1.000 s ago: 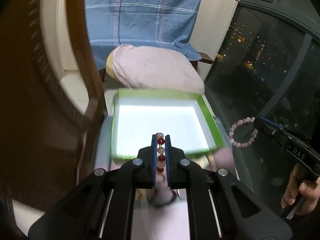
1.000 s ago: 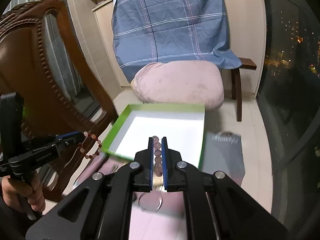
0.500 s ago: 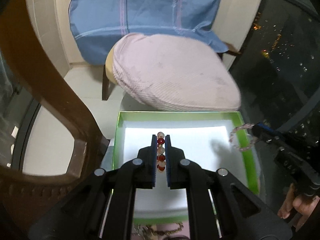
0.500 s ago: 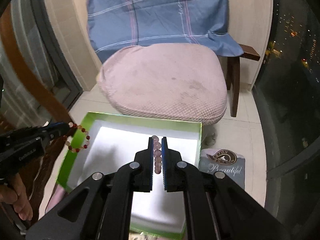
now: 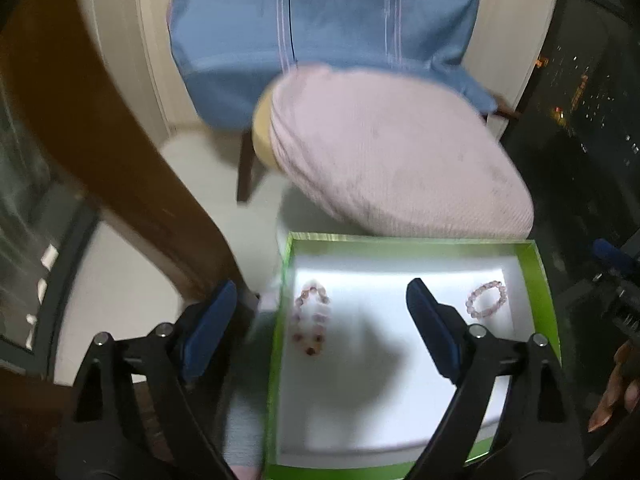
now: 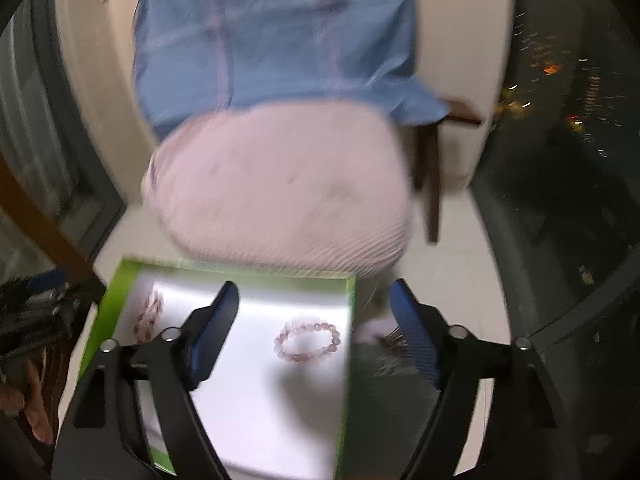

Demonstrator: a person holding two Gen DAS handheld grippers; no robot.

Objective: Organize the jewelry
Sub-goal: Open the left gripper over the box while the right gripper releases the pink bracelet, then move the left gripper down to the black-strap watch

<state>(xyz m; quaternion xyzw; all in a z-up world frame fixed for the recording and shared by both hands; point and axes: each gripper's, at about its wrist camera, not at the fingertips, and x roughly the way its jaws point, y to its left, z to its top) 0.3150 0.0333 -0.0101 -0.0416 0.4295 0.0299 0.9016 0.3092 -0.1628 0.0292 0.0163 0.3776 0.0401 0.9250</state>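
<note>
A green box (image 5: 546, 292) with a white floor lies below both grippers. In it lie two bead bracelets. The red-and-pale one (image 5: 311, 322) rests at the box's left side, under my left gripper (image 5: 322, 296), whose jaws are opening wide with nothing pressed between them. The pink one (image 5: 486, 300) lies at the right side. In the right wrist view the pink bracelet (image 6: 307, 338) lies flat under my right gripper (image 6: 314, 300), whose jaws are opening and clear of it; the red-and-pale bracelet (image 6: 150, 312) shows blurred at the left of the box (image 6: 348, 344).
A pink cushioned chair (image 5: 396, 164) with a blue checked cloth (image 5: 320, 36) stands just behind the box. A dark wooden chair back (image 5: 120, 168) curves at the left. A grey printed pouch (image 6: 384, 376) lies right of the box. Dark window glass (image 5: 592, 120) lies to the right.
Both grippers went from shut on a bracelet to wide open. Each bracelet dropped onto the box's white floor. Both views have moved closer over the box.
</note>
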